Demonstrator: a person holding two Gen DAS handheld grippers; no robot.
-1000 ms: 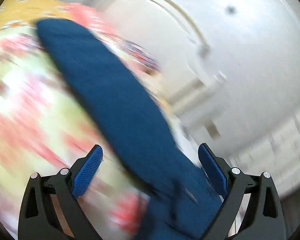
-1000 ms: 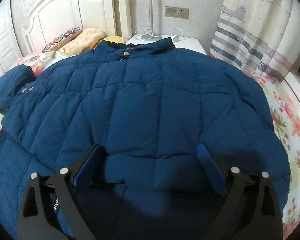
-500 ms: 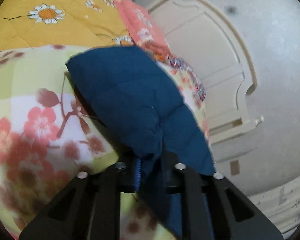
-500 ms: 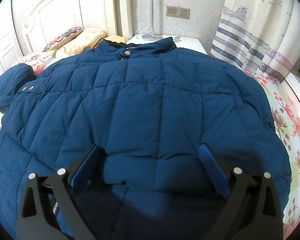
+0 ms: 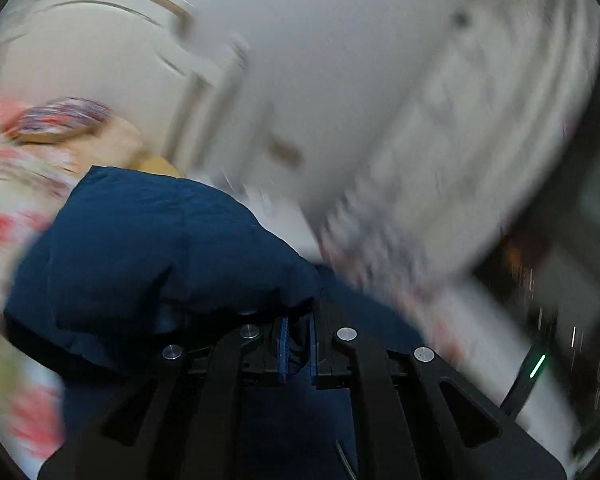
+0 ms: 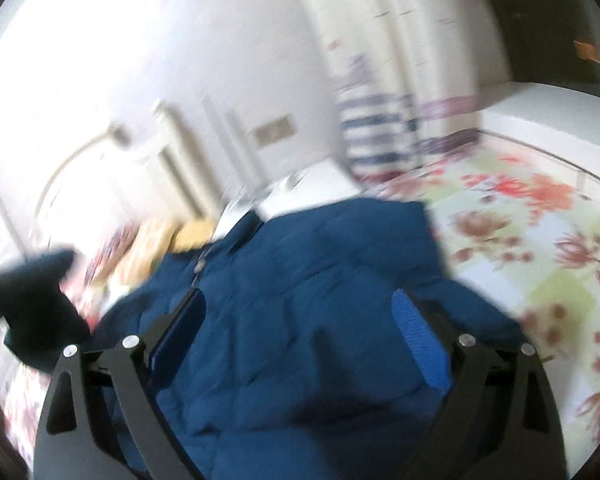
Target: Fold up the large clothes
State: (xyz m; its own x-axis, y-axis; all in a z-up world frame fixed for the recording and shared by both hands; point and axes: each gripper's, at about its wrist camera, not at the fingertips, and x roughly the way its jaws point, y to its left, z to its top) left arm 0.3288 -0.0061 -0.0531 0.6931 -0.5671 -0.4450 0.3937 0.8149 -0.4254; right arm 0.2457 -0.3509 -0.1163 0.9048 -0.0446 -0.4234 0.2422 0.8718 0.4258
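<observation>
A navy quilted jacket (image 6: 308, 312) lies spread on a floral bedsheet (image 6: 540, 240). My left gripper (image 5: 298, 350) is shut on a bunched part of the jacket (image 5: 160, 248), its sleeve by the look of it, and holds it lifted above the bed. In the right wrist view the lifted sleeve (image 6: 32, 304) hangs at the far left. My right gripper (image 6: 300, 344) is open above the jacket's body, with nothing between its blue pads (image 6: 420, 344). Both views are blurred by motion.
A white headboard (image 5: 112, 52) and pillows (image 5: 60, 124) stand at the head of the bed. A white nightstand (image 6: 300, 192) and a striped curtain (image 6: 380, 136) are behind the jacket. A wall socket (image 6: 274, 131) is above the nightstand.
My left gripper closed on the sleeve and has swung it up and toward the jacket's body. My right gripper tilted and lifted away from the jacket, staying open.
</observation>
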